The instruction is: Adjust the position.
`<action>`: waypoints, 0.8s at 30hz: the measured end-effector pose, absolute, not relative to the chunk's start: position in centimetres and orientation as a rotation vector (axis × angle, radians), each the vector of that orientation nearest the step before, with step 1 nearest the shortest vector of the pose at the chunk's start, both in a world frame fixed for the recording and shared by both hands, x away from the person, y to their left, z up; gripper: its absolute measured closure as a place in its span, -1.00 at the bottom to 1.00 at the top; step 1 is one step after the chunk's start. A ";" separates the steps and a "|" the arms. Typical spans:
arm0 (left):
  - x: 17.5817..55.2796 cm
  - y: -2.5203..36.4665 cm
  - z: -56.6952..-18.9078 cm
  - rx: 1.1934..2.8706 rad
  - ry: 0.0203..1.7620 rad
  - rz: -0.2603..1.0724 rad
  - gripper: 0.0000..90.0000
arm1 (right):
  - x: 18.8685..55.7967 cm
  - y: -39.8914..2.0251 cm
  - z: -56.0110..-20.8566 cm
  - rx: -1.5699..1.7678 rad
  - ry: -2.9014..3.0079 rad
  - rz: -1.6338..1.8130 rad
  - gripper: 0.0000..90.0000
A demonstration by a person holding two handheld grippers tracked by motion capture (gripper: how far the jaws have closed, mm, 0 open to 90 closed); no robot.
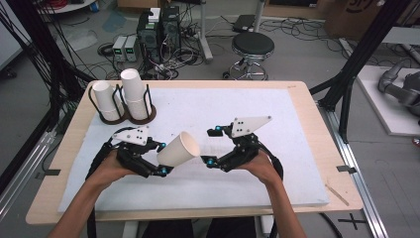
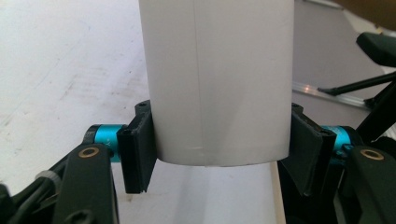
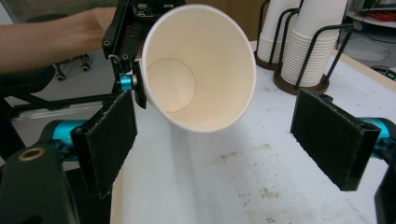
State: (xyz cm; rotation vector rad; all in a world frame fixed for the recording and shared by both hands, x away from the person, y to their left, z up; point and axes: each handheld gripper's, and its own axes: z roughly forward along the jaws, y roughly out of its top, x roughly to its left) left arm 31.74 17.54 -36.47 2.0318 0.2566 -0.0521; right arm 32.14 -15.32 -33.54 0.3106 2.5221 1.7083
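Now left gripper [image 1: 161, 158] pinches cup [image 1: 179, 149] near base, pads pressed on both sides of wall. Cup lies tilted above mat [image 1: 297, 163], mouth toward right gripper [image 1: 210, 147]. Right gripper spread wide, jaws either side of cup mouth, not touching it. Cup well in front of cup stacks [image 1: 124, 96] in holders at mat's far left corner.

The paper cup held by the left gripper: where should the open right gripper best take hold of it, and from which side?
Grip the paper cup at its wide rim end, coming from the open mouth side. It lies tilted, mouth toward the right gripper, while the left gripper already clamps the narrow base. The right jaws stand wider than the rim, so they could probably close across it gently.
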 end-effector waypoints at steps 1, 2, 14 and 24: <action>31.7 17.7 -36.6 2.004 0.261 -0.054 -0.22 | 32.1 -15.3 -33.7 0.317 2.528 1.722 -0.66; 31.7 17.7 -36.6 2.004 0.261 -0.054 -0.22 | 32.1 -15.3 -33.8 0.320 2.525 1.728 -0.67; 31.9 18.2 -37.9 1.875 0.270 -0.054 -0.22 | 32.3 -15.2 -35.7 0.374 2.468 1.876 -0.67; 31.7 17.8 -38.9 1.809 0.219 -0.056 -0.22 | 32.3 -14.9 -36.7 0.386 2.445 1.969 -0.66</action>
